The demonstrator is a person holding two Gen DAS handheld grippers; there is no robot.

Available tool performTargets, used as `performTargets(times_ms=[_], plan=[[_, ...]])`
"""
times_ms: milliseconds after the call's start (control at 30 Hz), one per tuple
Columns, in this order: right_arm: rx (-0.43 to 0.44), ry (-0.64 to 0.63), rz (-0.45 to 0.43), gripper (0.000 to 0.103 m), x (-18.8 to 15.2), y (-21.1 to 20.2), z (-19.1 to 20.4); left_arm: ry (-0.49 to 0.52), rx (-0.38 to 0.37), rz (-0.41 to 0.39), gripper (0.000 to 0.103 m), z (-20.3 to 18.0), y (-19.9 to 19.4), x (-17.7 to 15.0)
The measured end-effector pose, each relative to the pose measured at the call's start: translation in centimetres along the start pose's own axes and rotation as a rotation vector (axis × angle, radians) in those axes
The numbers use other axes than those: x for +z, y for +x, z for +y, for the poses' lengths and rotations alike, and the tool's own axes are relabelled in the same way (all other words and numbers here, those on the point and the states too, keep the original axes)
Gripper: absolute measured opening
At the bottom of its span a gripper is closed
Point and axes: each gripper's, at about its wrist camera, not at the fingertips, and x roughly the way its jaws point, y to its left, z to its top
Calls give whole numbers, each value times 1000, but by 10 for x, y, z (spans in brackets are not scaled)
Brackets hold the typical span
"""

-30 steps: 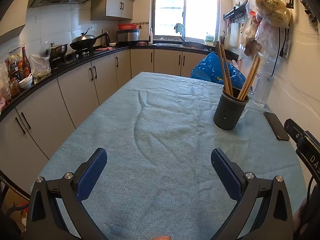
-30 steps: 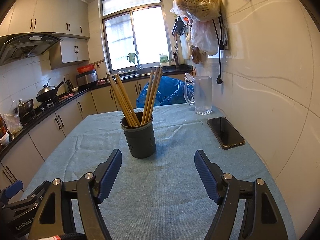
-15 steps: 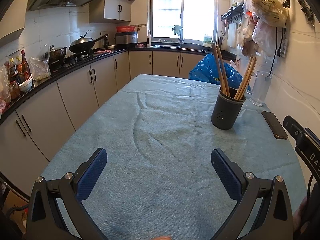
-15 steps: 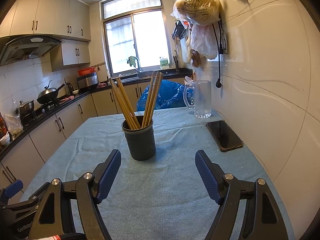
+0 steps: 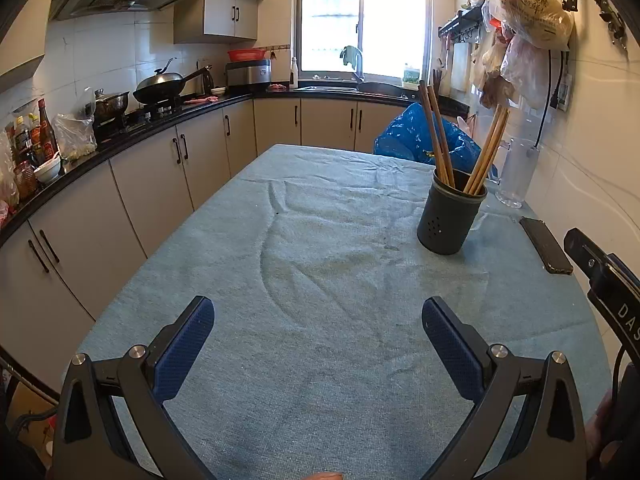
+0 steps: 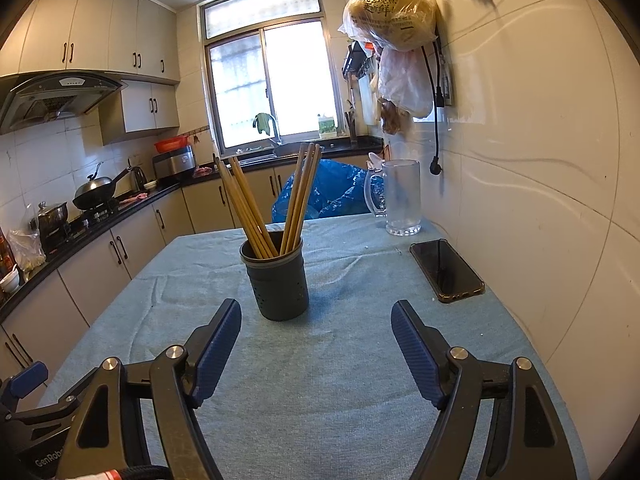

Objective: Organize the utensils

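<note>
We hold our left gripper [image 5: 318,322] low over the near end of the worktop [image 5: 320,264], angled downward, its blue-padded jaws spread wide with nothing between them. Our right gripper [image 6: 316,326] sits beside it toward the worktop's right edge, tilted less steeply, jaws likewise wide apart and empty. In the left wrist view, part of our right hand [image 5: 600,428] shows at the lower right edge, behind the right gripper's black body.

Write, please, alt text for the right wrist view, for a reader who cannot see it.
A dark holder of wooden chopsticks stands upright on a blue-grey tablecloth, just beyond the open, empty right gripper. A black phone and clear pitcher sit nearer the wall.
</note>
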Motion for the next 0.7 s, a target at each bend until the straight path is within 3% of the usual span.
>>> performTargets(times_ms=[433, 700], plan=[[8, 3, 0, 82, 1, 2, -2, 11, -10, 2, 103, -1, 3, 3], [-6, -27, -32, 83, 12, 5, -3, 67, 8, -66, 103, -9, 2, 28]])
